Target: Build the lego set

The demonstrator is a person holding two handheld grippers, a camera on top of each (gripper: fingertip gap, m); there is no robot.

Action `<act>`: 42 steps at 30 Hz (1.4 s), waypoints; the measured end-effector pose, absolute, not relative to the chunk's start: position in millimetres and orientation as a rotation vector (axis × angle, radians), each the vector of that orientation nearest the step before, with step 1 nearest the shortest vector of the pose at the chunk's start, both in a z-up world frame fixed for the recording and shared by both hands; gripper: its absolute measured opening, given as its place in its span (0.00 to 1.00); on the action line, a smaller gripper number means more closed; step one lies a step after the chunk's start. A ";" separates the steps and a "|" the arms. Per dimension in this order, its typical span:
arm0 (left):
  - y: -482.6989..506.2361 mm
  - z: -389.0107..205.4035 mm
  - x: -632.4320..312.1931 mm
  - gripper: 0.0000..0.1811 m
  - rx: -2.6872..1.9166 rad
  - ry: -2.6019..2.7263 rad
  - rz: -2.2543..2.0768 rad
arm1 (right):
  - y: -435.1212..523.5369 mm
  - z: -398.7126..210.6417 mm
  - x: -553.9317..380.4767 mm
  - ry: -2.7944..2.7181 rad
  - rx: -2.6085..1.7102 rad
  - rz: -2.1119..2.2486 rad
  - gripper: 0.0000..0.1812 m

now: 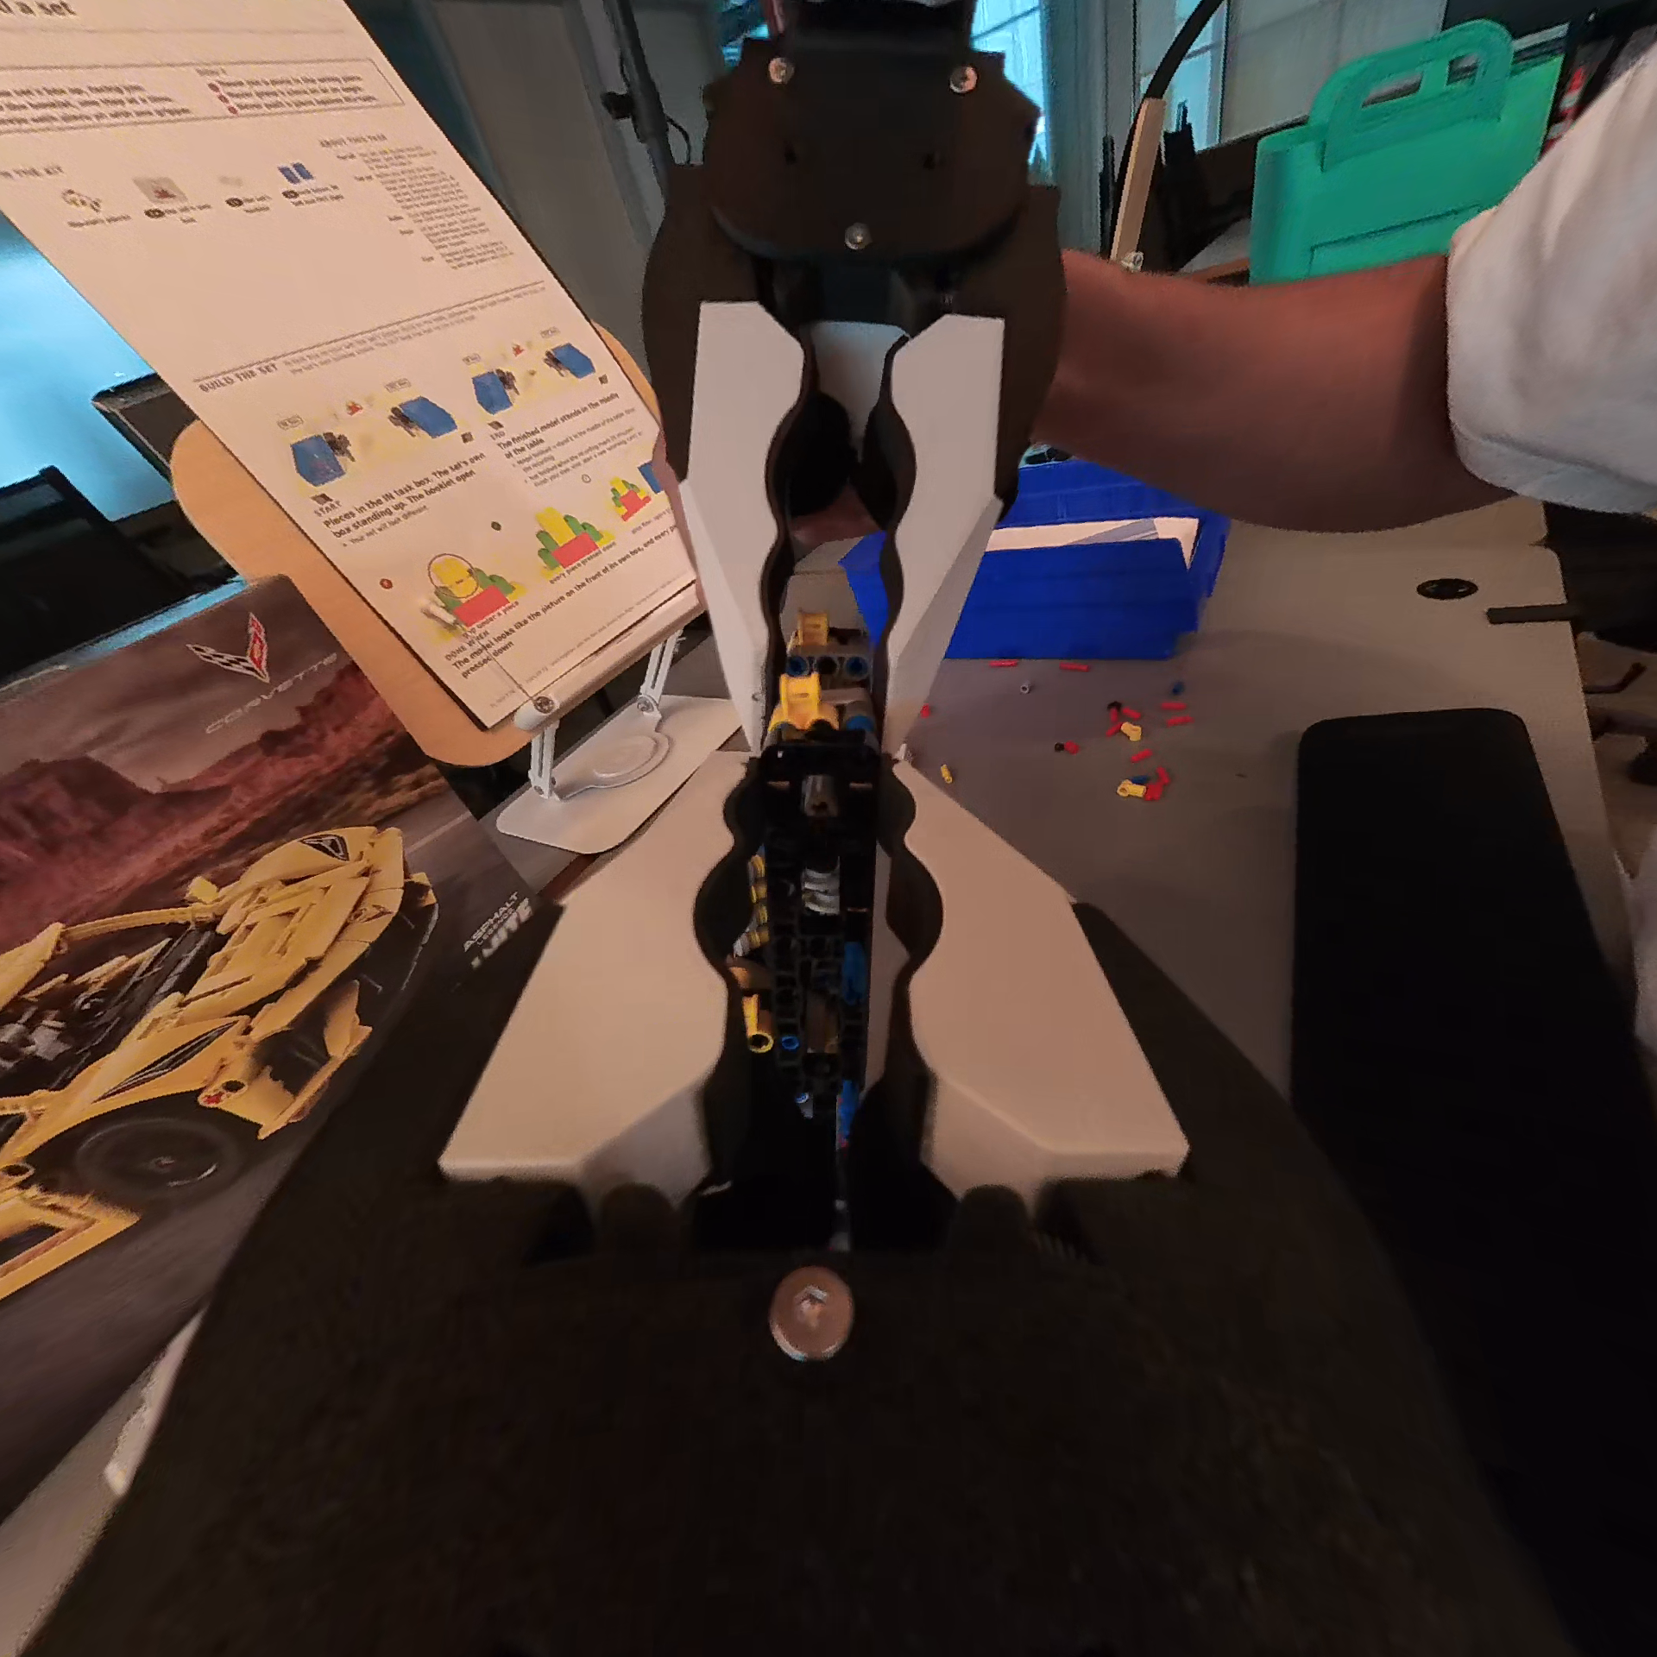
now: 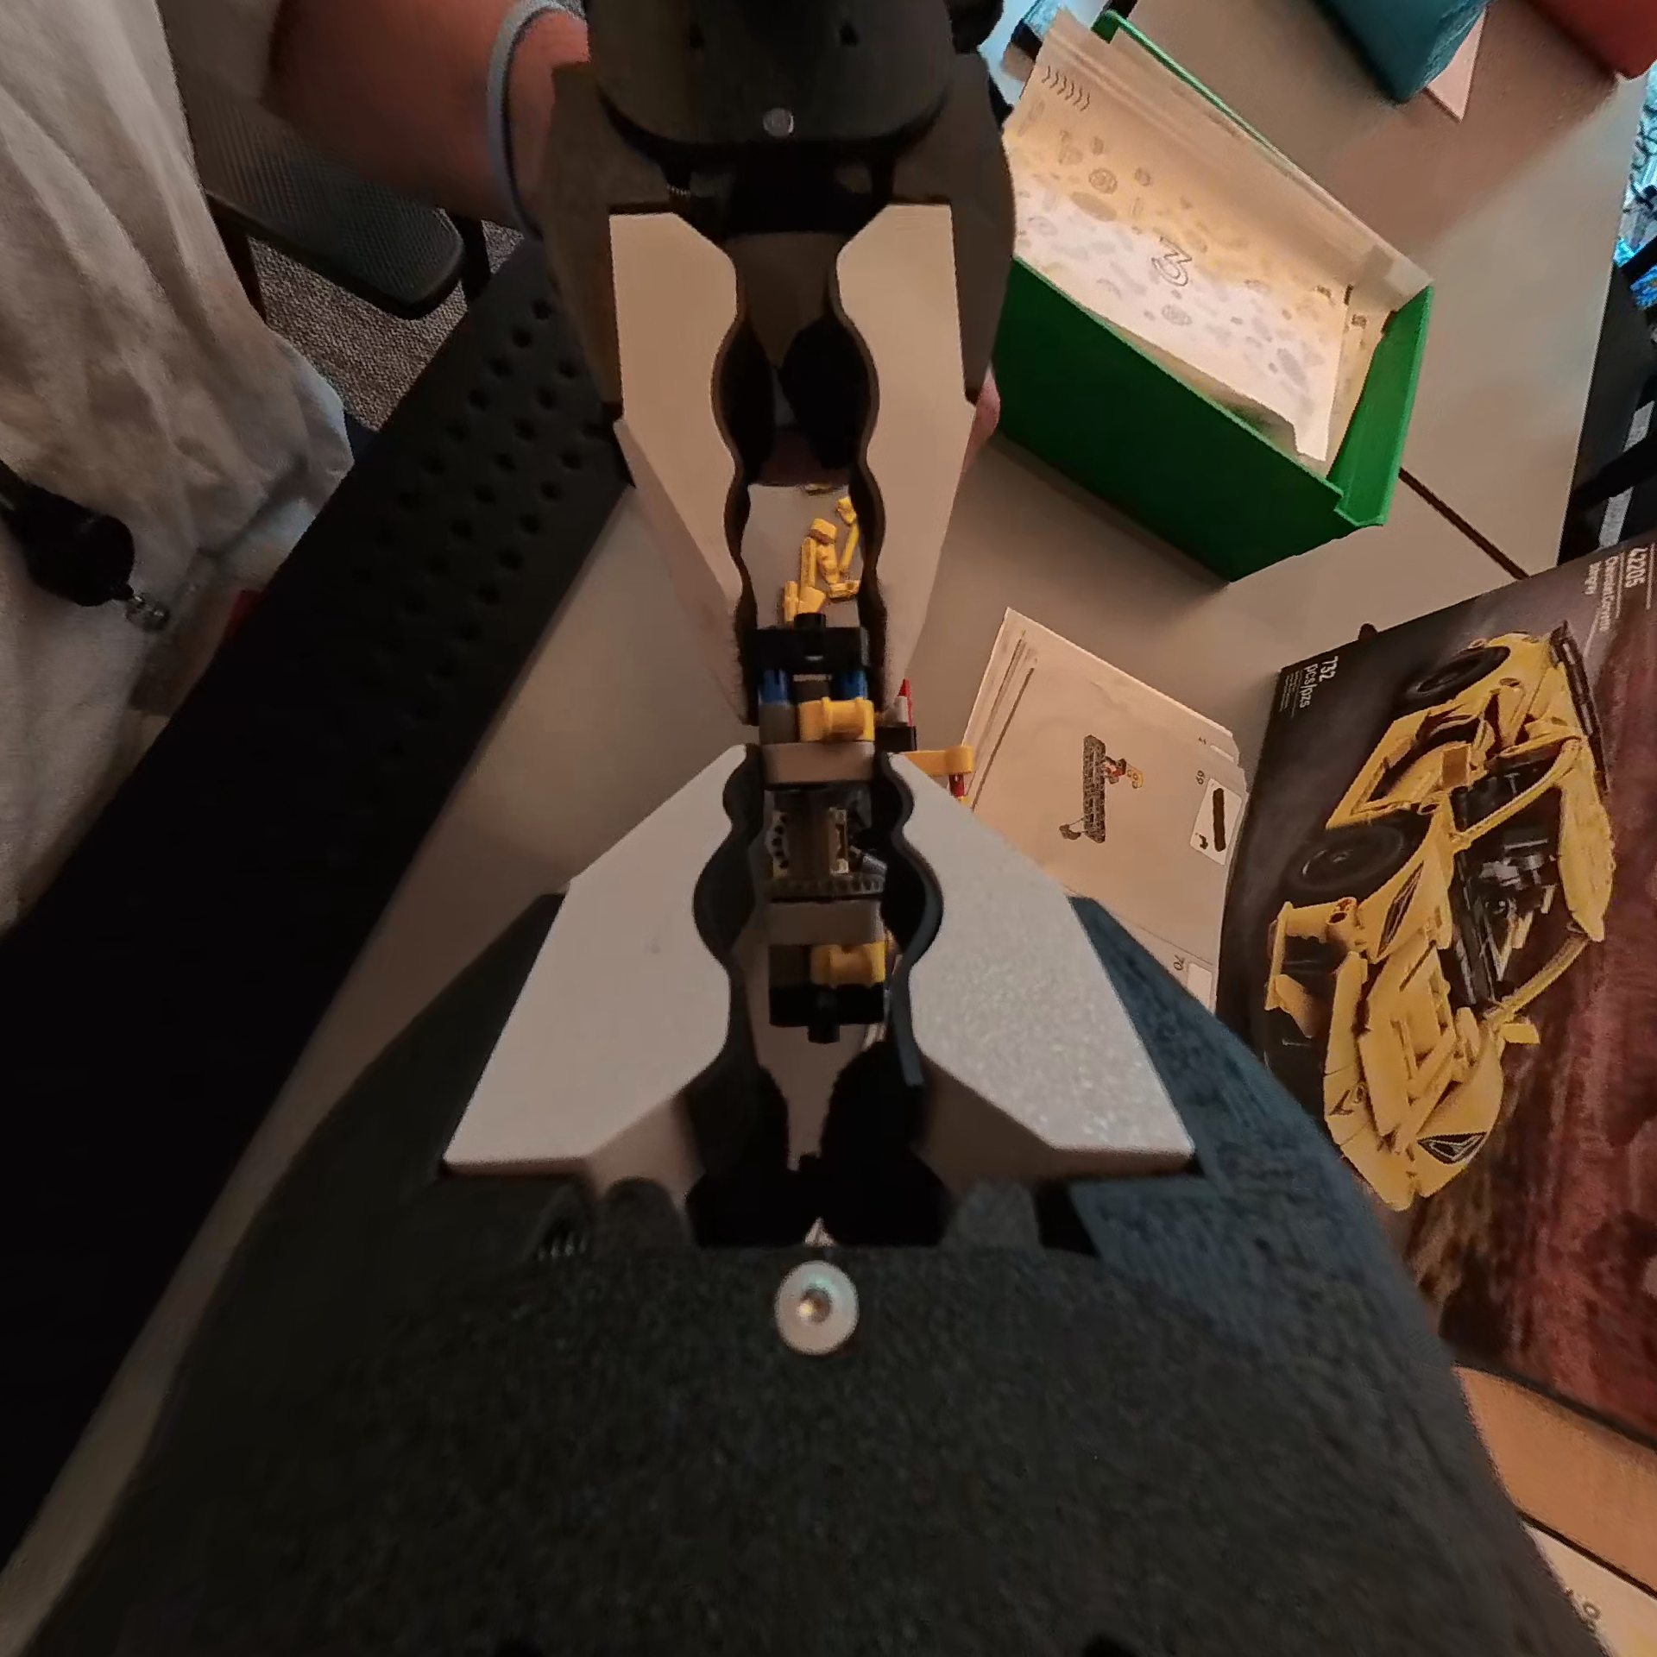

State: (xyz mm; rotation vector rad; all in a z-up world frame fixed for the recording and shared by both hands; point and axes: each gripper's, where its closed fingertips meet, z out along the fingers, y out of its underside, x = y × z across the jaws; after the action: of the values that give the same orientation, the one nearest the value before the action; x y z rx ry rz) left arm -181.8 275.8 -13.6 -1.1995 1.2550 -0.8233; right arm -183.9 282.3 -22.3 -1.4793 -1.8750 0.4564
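While both grippers face each other nose to nose, the subassembly (image 1: 811, 906) spans the gap between them, its long axis running straight along both sets of fingers. Left gripper (image 1: 818, 762) is clamped on the black beam end, which fills the lower centre of the left wrist view; right gripper (image 2: 818, 762) is clamped on the grey-and-yellow end, seen at the centre of the right wrist view. Each view shows the other gripper at upper centre, closed on the far end of the same build, tips nearly touching. So neither gripper is nearer: the piece is shared, held off the table (image 1: 1255, 852). Loose red and yellow pins (image 1: 1139, 744) lie on the table at right centre of the left wrist view, before a blue bin (image 1: 1094, 592); loose yellow parts (image 2: 825, 556) show between the far fingers in the right wrist view. Booklet (image 2: 1103, 780) lies open at right centre, box (image 2: 1453, 941) at right edge, green bin (image 2: 1192, 421) upper right. Judgement: any press or pull acts along the shared long axis; a twist risks popping the joint near the tips. Which connection is being made cannot be told.
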 end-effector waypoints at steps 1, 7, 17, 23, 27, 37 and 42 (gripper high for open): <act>275.4 -13.5 -181.7 0.14 -1.195 1.255 -0.832 | 282.0 -22.4 -184.1 -1.876 -1.477 0.467 0.12; 271.6 -14.0 -182.7 0.14 -1.175 1.298 -0.926 | 278.2 -23.7 -186.0 -1.907 -1.430 0.471 0.12; 273.2 -12.5 -182.1 0.14 -1.145 1.308 -1.034 | 278.7 -23.7 -188.7 -1.893 -1.428 0.564 0.13; 276.7 -11.7 -184.7 0.14 -1.141 1.274 -1.007 | 282.6 -21.8 -188.9 -1.808 -1.496 0.490 0.13; 277.5 -11.8 -184.2 0.14 -1.140 1.287 -0.989 | 283.0 -20.0 -189.1 -1.756 -1.509 0.497 0.13; 279.1 -12.5 -184.6 0.14 -1.164 1.362 -0.999 | 285.0 -19.6 -191.5 -1.843 -1.467 0.524 0.13; 277.2 -12.1 -184.4 0.14 -1.148 1.296 -1.064 | 282.3 -21.2 -192.0 -1.838 -1.483 0.570 0.13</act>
State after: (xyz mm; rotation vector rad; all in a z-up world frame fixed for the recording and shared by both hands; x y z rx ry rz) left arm -184.4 277.2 -12.1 -1.1483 1.2957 -1.0641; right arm -192.0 282.3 -21.2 -1.4829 -1.8383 0.5702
